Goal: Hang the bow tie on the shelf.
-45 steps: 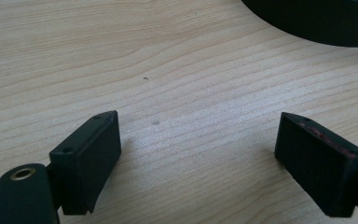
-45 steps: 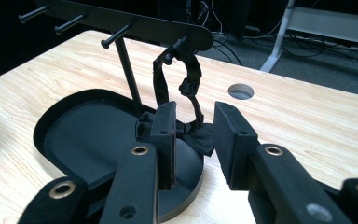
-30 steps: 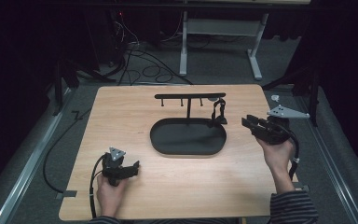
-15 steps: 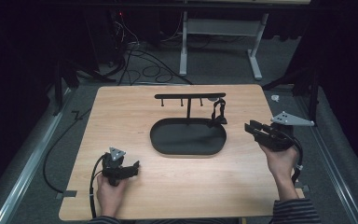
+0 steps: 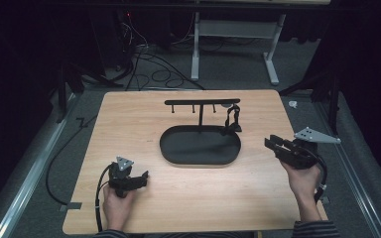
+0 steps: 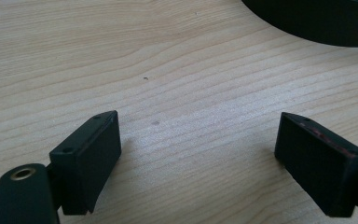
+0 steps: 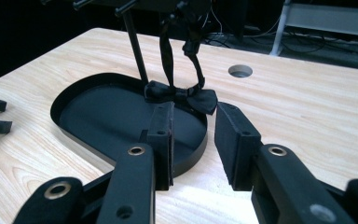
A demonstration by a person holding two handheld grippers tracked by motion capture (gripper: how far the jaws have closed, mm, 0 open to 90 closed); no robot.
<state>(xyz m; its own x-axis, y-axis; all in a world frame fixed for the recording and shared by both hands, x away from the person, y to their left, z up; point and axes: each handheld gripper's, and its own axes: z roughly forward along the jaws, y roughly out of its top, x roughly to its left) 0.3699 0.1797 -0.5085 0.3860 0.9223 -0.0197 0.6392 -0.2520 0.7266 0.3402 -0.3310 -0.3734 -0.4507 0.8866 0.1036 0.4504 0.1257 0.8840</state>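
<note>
A black oval tray (image 5: 178, 148) lies mid-table, and a T-shaped rack (image 5: 202, 102) with small hooks rises from its back edge. From the rack's right end a black bow tie (image 5: 233, 121) hangs by its strap, its bow resting on the tray's rim (image 7: 182, 95). My right gripper (image 5: 270, 142) is right of the tray and pointed at it, open. Its jaws (image 7: 195, 112) are partly apart with nothing between them, a short way from the bow. My left gripper (image 5: 140, 179) rests near the front left, open wide (image 6: 198, 135) over bare wood.
The wooden table (image 5: 129, 124) has a round hole (image 7: 240, 70) behind the tray. The tray's edge (image 6: 307, 23) lies beyond my left jaws. Cables and a desk frame (image 5: 238, 44) stand on the dark floor behind the table.
My right gripper has drawn back from the tray toward the near right edge and sunk slightly. The left gripper, tray and bow tie have not moved.
</note>
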